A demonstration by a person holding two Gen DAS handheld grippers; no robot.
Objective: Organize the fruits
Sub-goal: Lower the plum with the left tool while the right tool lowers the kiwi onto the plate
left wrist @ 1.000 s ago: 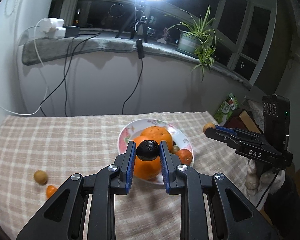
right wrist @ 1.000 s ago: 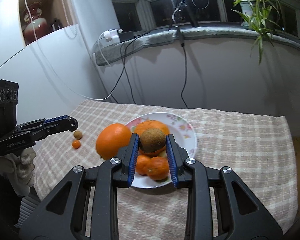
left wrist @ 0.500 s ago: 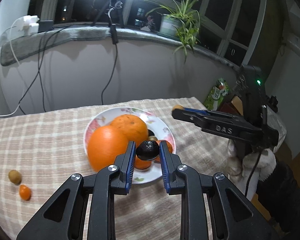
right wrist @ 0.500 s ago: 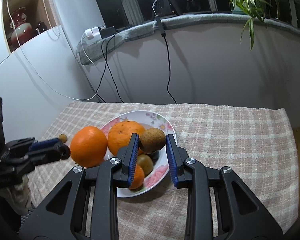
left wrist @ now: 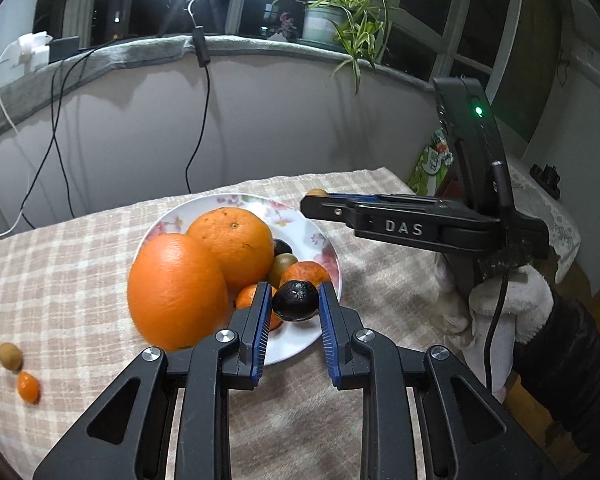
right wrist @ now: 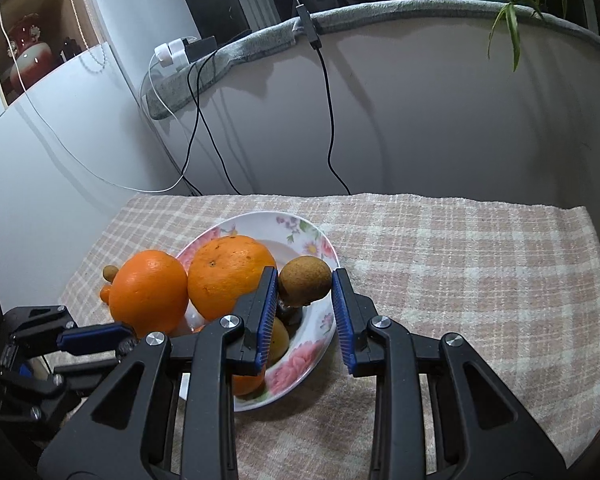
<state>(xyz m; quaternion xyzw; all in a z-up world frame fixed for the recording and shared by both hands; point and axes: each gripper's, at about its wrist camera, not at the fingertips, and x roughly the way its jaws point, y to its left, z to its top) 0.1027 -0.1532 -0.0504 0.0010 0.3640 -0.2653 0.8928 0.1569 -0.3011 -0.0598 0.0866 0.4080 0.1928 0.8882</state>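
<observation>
Dark windows (left wrist: 152, 4) above grey sill (left wrist: 100, 60)

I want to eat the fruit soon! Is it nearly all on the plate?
Mostly. The plate already holds oranges and smaller fruit. The left gripper holds a dark fruit, the right gripper a brown fruit. A small brown fruit and tiny orange one wait on the cloth.

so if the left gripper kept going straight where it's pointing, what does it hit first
Probably the small orange fruits at the near side of the plate. The left gripper, shut on a dark fruit, points down at them, though depth is hard to judge.
</observation>
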